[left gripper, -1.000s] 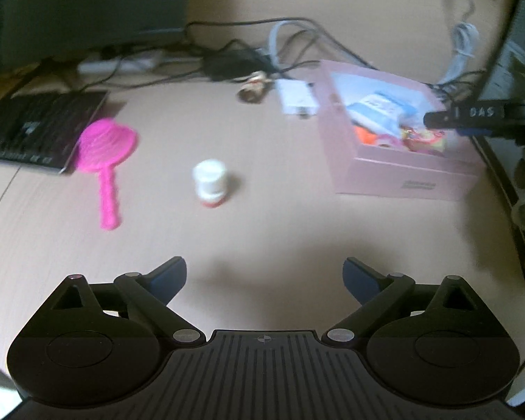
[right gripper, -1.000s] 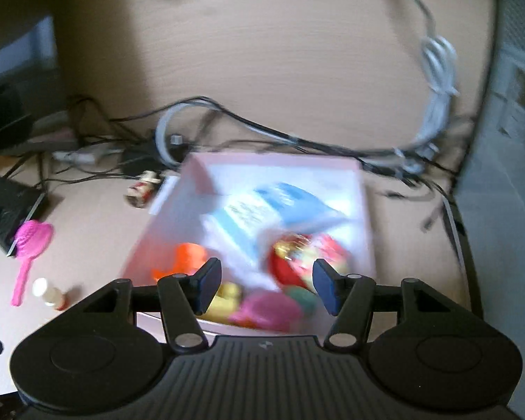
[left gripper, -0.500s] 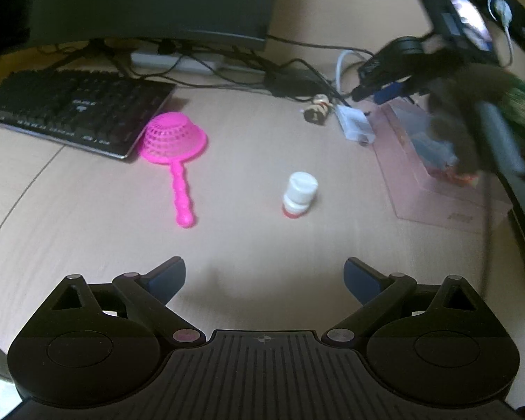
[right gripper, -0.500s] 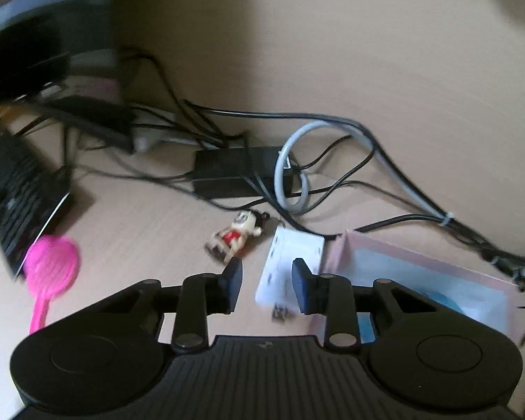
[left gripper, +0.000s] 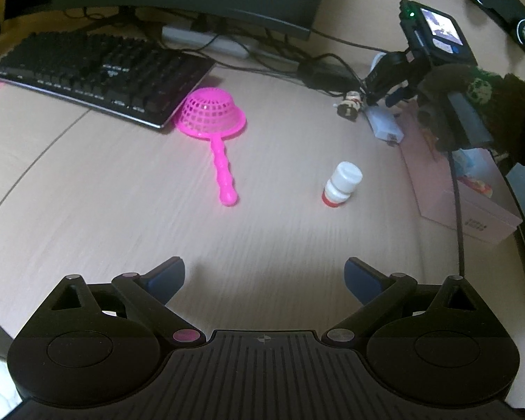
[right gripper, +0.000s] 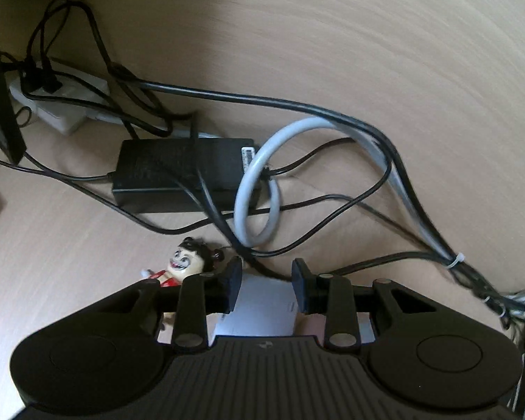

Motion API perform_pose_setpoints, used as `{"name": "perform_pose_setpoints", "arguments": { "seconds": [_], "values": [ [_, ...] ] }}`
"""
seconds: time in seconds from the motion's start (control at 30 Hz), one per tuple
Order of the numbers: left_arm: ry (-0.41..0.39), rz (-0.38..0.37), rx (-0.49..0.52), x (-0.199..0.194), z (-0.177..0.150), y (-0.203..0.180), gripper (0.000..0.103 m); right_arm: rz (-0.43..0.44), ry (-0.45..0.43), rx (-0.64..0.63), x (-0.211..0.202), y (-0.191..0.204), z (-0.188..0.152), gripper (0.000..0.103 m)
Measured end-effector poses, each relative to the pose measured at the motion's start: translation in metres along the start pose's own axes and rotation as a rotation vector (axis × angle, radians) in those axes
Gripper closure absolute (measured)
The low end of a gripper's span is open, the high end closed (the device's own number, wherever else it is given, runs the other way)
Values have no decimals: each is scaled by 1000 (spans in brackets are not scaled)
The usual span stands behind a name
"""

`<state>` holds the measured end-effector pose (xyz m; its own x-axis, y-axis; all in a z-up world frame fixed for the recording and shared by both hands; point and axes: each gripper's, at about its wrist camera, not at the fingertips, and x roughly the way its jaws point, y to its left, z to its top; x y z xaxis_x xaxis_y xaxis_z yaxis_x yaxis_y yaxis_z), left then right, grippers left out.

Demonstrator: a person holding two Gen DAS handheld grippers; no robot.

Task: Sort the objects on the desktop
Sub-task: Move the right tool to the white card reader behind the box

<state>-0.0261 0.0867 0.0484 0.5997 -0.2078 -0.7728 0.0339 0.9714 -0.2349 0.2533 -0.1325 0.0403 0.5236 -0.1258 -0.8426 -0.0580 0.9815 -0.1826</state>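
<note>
In the left wrist view a pink strainer [left gripper: 211,119] lies upside down on the desk and a small white bottle with a red base [left gripper: 341,183] stands right of it. A pink box [left gripper: 465,210] with items sits at the right. My left gripper [left gripper: 264,276] is open and empty, well short of both. My right gripper [left gripper: 385,96] hovers over a white flat device [left gripper: 383,124] next to a small toy figure [left gripper: 350,103]. In the right wrist view the right gripper [right gripper: 266,281] is open with its jaws either side of the white device [right gripper: 262,311]; the figure [right gripper: 185,262] lies just left.
A black keyboard [left gripper: 98,70] and a monitor stand at the back left. A black power brick [right gripper: 182,175], a white power strip [right gripper: 59,105] and tangled cables [right gripper: 297,175] lie behind the white device along the wall.
My right gripper left the pink box, moved left and down to the white device, narrowing then widening a little. The left gripper pulled back and turned left, still open.
</note>
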Motion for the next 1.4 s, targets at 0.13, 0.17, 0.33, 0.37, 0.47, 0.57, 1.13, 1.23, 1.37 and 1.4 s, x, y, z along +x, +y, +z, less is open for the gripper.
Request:
{"name": "perform_pose_setpoints", "arguments": {
  "seconds": [0.13, 0.17, 0.33, 0.37, 0.47, 0.57, 1.13, 1.23, 1.37, 1.4],
  "values": [
    [8, 2, -1, 2, -1, 2, 3, 35, 15, -19, -9, 8, -17, 70],
    [11, 3, -5, 3, -1, 3, 3, 52, 18, -27, -13, 10, -23, 69],
    [18, -4, -18, 6, 1, 5, 3, 327, 46, 26, -50, 1, -38, 70],
    [21, -6, -19, 7, 1, 5, 3, 318, 13, 33, -56, 0, -37, 66],
    [22, -15, -3, 7, 3, 2, 3, 307, -44, 147, -53, -6, -28, 53],
    [17, -22, 10, 5, 3, -1, 3, 233, -49, 217, -30, 0, -15, 53],
    [29, -48, 45, 19, 13, -6, 2, 380, -132, -79, -118, 29, -84, 58],
    [33, -54, 48, 21, 15, -8, 2, 202, -178, -144, -112, 30, -88, 58],
    [28, -66, 65, 22, 17, -14, 2, 155, -74, -81, -83, 17, -80, 72],
    [24, -68, 67, 21, 17, -14, 2, 102, -48, -76, -77, 14, -81, 72]
  ]
}}
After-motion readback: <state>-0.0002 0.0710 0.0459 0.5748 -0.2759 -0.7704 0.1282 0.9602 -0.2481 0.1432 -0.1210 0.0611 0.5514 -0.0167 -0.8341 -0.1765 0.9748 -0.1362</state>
